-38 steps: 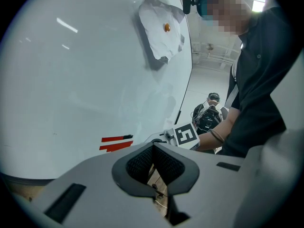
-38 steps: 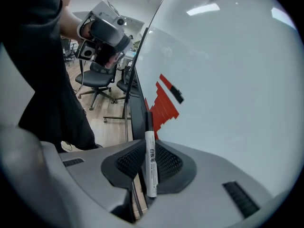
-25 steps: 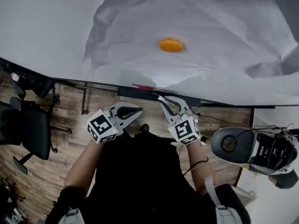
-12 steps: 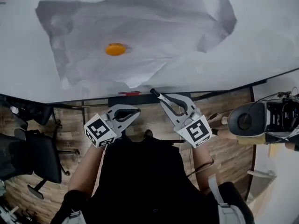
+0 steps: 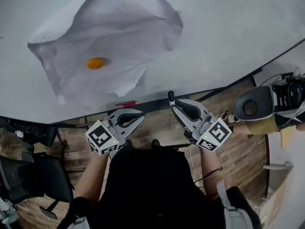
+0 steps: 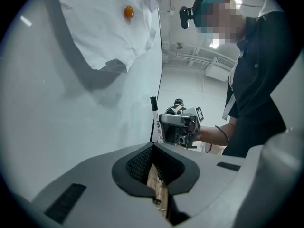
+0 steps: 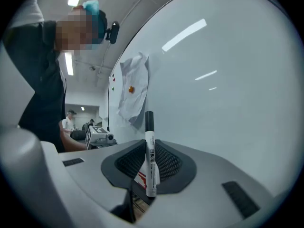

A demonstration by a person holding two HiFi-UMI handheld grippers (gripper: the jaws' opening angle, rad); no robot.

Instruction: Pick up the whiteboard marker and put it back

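Observation:
My right gripper (image 5: 173, 104) is shut on the whiteboard marker (image 7: 150, 159), a white barrel with a black cap that stands upright between the jaws. In the head view the marker's cap (image 5: 171, 97) pokes out just below the whiteboard (image 5: 228, 32), near its lower edge. From the left gripper view the marker (image 6: 155, 119) shows upright in front of the right gripper's body (image 6: 179, 127). My left gripper (image 5: 138, 115) is shut on nothing, its jaws (image 6: 156, 182) pressed together, to the left of the right one and below the board's ledge.
A crumpled white sheet (image 5: 119, 27) hangs on the board under an orange magnet (image 5: 95, 63). Something red (image 5: 125, 103) lies on the board's ledge. A black chair (image 5: 28, 175) stands at the left over wooden floor, and camera gear (image 5: 259, 104) at the right.
The view has swung, so the sheet and magnet sit further left. My right gripper with the marker has shifted right and slightly down; the left gripper has barely moved.

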